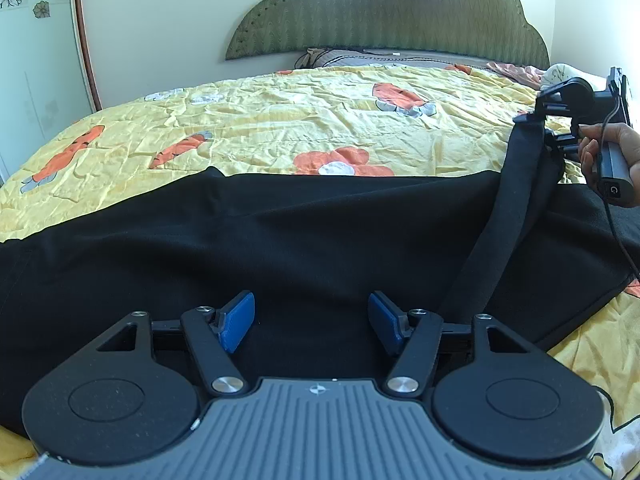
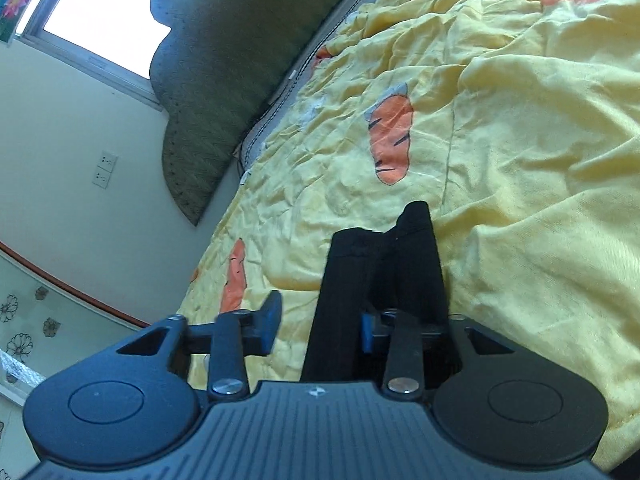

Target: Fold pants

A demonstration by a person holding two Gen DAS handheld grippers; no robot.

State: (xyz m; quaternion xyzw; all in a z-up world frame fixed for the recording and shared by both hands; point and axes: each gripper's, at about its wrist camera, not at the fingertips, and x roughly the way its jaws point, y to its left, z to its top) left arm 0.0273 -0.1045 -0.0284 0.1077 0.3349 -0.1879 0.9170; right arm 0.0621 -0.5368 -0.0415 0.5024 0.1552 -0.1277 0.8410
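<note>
Black pants (image 1: 280,248) lie spread across the yellow bedspread (image 1: 280,120). My left gripper (image 1: 313,318) hovers low over them near their front edge, its blue pads (image 1: 239,320) wide apart with nothing between them. At the right, a person's hand (image 1: 600,148) holds my right gripper (image 1: 534,118), which lifts a narrow band of the pants (image 1: 516,184) off the bed. In the right wrist view that band (image 2: 384,264) drapes over the right finger of the gripper (image 2: 320,316). The left pad (image 2: 272,316) stands clear of the cloth, so the jaws look open.
A green padded headboard (image 1: 380,12) stands at the far end of the bed, against a pale wall with sockets (image 2: 105,170). A crumpled quilt (image 2: 552,140) lies on the right side of the bed. A cable (image 1: 618,236) trails from the right gripper's handle over the pants.
</note>
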